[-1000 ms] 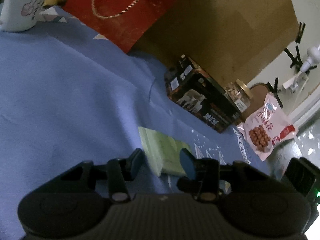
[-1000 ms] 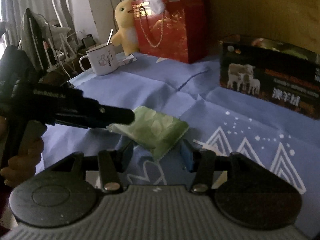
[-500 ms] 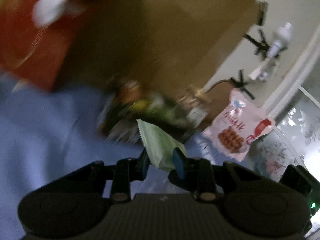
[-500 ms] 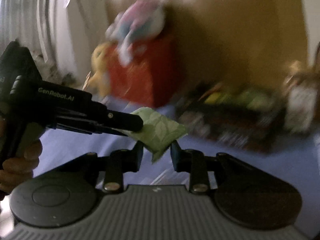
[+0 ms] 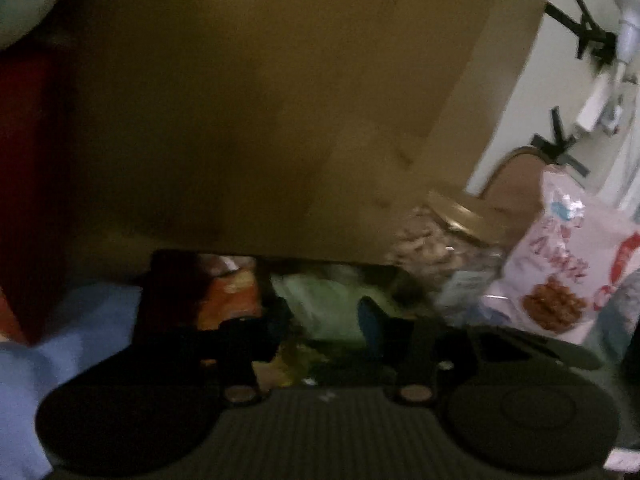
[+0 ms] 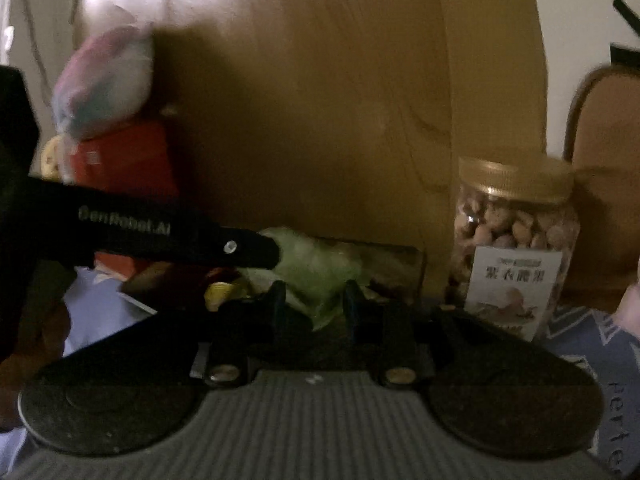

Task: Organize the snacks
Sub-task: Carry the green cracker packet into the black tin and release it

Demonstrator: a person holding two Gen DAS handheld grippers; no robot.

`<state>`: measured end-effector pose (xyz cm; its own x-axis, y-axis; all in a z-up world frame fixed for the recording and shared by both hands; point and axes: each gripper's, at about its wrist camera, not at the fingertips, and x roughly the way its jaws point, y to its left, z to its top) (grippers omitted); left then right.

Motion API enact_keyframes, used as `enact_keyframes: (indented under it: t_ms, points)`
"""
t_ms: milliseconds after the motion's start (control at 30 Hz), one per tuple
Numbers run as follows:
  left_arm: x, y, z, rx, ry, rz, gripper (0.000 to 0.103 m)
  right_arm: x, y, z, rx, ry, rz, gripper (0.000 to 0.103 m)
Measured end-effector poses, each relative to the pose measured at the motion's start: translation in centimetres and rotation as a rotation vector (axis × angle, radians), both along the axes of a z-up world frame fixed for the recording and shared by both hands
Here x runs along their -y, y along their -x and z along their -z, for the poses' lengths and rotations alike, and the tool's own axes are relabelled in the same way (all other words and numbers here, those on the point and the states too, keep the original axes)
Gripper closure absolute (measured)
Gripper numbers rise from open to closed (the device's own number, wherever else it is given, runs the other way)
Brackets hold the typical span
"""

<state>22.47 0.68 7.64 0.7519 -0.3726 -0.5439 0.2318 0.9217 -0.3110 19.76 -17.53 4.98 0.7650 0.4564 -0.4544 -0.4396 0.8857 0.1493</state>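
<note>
Brown cardboard (image 6: 320, 100) fills the background above a blue-clothed tabletop (image 5: 80, 312), where a dark open snack box (image 6: 396, 258) sits at the cardboard's foot with a peanut jar (image 6: 516, 248) at 3 o'clock of it. Both the left tool (image 5: 320, 314) and the right tool (image 6: 314, 296) pinch the green snack packet (image 6: 320, 268), held over the box's opening. This looks like the placing step; next, both tools should spread to drop it inside.

A lived-in home is suggested. A patterned blue cloth (image 6: 592, 344) is spread beneath a nut jar (image 6: 516, 248), a snack bag (image 5: 560, 272) and a plush toy (image 6: 104, 84), backed by a large cardboard box (image 5: 280, 100).
</note>
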Motion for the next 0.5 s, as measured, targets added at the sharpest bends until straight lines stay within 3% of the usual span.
enact_keyframes:
  t_ms: [167, 300, 500]
  points:
    - [-2.6, 5.1, -0.8, 0.119, -0.014, -0.135, 0.053, 2.6, 2.0, -0.2, -0.002, -0.14, 0.06, 0.066]
    - [-3.4, 9.9, -0.2, 0.125, -0.051, -0.175, 0.049, 5.0, 6.6, 0.2, -0.019, -0.249, 0.096, 0.057]
    - [-2.3, 16.8, 1.3, 0.125, -0.152, -0.161, 0.038, 4.9, 12.7, 1.5, -0.081, -0.227, 0.203, 0.053]
